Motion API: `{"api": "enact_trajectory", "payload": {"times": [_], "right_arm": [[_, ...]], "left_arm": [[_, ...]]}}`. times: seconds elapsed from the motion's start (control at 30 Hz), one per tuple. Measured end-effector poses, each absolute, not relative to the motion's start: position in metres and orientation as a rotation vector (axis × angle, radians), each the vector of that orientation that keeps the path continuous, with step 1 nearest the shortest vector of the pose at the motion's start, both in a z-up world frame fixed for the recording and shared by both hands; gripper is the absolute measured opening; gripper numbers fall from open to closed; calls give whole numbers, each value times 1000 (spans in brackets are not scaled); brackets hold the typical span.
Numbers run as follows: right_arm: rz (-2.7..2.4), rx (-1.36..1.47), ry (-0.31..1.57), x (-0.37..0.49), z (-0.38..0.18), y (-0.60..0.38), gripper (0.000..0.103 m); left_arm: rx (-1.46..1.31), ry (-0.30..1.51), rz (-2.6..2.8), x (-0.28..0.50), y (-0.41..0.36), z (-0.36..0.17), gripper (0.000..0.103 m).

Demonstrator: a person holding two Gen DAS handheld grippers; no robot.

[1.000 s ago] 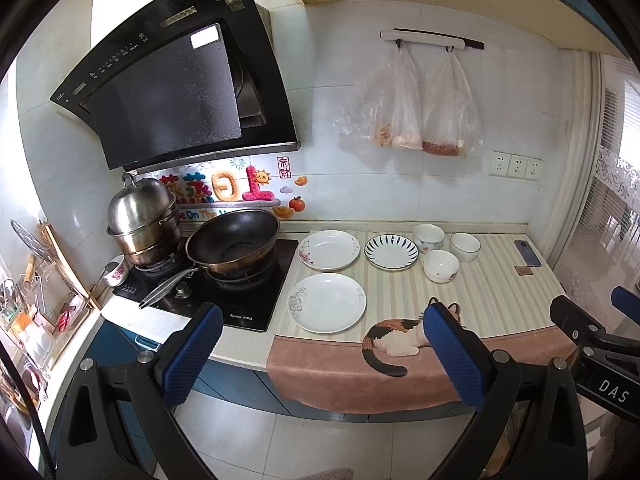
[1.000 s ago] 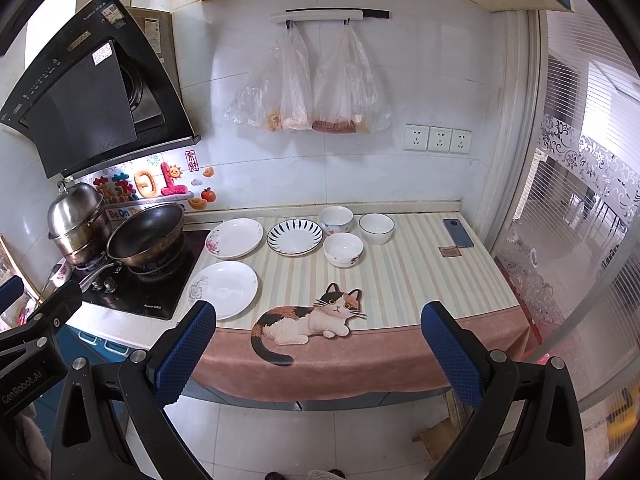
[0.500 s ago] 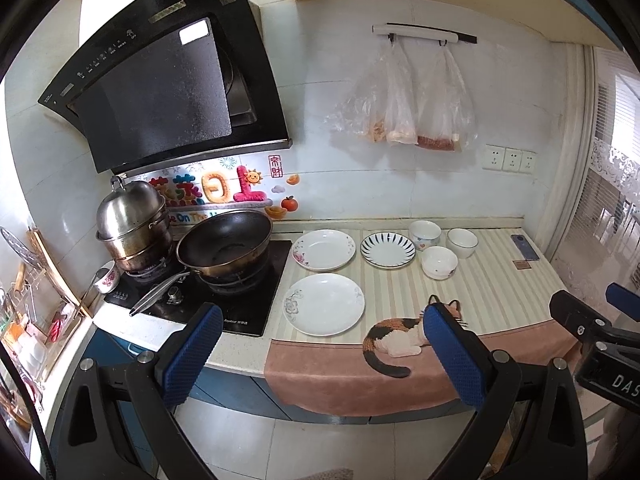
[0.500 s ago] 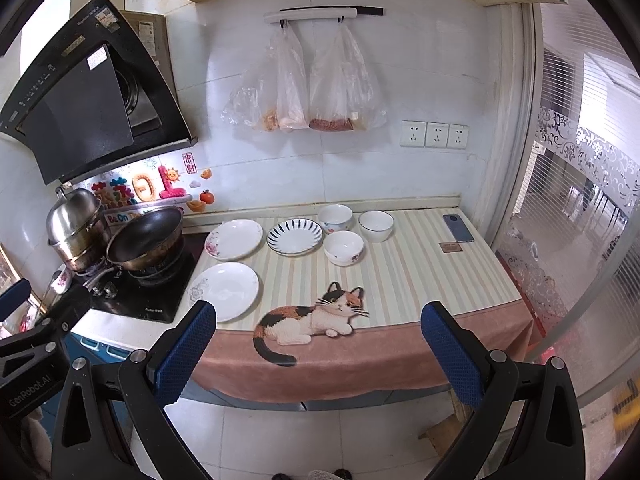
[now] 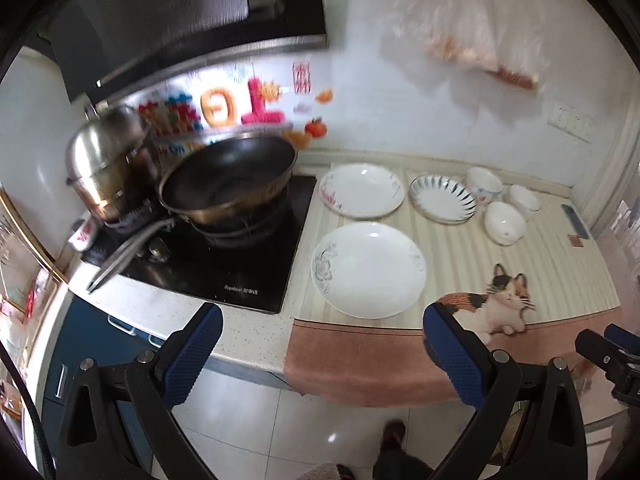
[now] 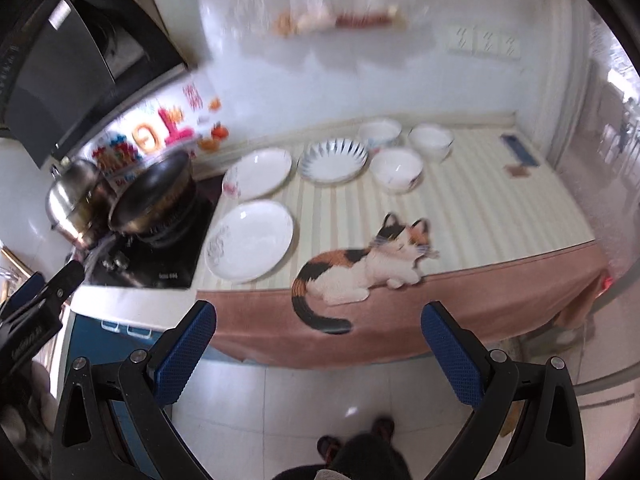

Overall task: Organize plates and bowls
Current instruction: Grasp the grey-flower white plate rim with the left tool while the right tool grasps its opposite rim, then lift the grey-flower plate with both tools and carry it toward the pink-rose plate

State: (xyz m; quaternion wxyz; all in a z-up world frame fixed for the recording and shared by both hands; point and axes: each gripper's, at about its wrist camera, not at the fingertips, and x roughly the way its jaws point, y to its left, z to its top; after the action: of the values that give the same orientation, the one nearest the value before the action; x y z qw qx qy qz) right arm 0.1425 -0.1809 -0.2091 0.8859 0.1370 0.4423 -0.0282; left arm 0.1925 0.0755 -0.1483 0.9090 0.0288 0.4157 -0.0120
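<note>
On the striped counter mat lie a near white plate point(image 5: 368, 269) point(image 6: 250, 246), a far white plate with a red flower point(image 5: 362, 189) point(image 6: 258, 173), and a blue-striped dish point(image 5: 443, 198) point(image 6: 333, 159). Three white bowls point(image 5: 504, 223) point(image 6: 396, 169) stand to their right. My left gripper point(image 5: 322, 354) is open and empty, in front of the counter edge below the near plate. My right gripper point(image 6: 318, 354) is open and empty, in front of the counter below the cat picture.
A black wok point(image 5: 228, 182) and a steel steamer pot point(image 5: 108, 160) sit on the hob at the left. A phone point(image 6: 518, 148) lies at the counter's far right. A cat picture point(image 6: 360, 268) marks the mat's front. Plastic bags point(image 5: 472, 36) hang on the wall.
Both grippers have moved closer to the counter and tilted down; the view is motion-blurred. The plates and bowls have not moved.
</note>
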Motion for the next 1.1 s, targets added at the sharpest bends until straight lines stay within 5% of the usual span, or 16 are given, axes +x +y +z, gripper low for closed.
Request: {"api": "enact_trajectory", "payload": {"times": [0.37, 0.47, 0.77, 0.83, 0.9, 1.1], "right_arm": [[127, 406, 1147, 357, -353, -187, 101], [170, 398, 1202, 413, -391, -183, 94], [315, 408, 1354, 496, -473, -158, 59], [348, 407, 1369, 503, -481, -150, 44], [373, 411, 1394, 510, -492, -144, 23], [356, 430, 1357, 506, -489, -145, 15]], "left_arm": [[32, 1141, 41, 357, 89, -282, 100], [-1, 1226, 9, 390, 89, -315, 88], [-109, 1419, -55, 437, 90, -378, 53], [-156, 1436, -77, 438, 89, -382, 43], [-157, 1423, -66, 436, 88, -380, 43], [-152, 1413, -70, 430, 82, -373, 43]]}}
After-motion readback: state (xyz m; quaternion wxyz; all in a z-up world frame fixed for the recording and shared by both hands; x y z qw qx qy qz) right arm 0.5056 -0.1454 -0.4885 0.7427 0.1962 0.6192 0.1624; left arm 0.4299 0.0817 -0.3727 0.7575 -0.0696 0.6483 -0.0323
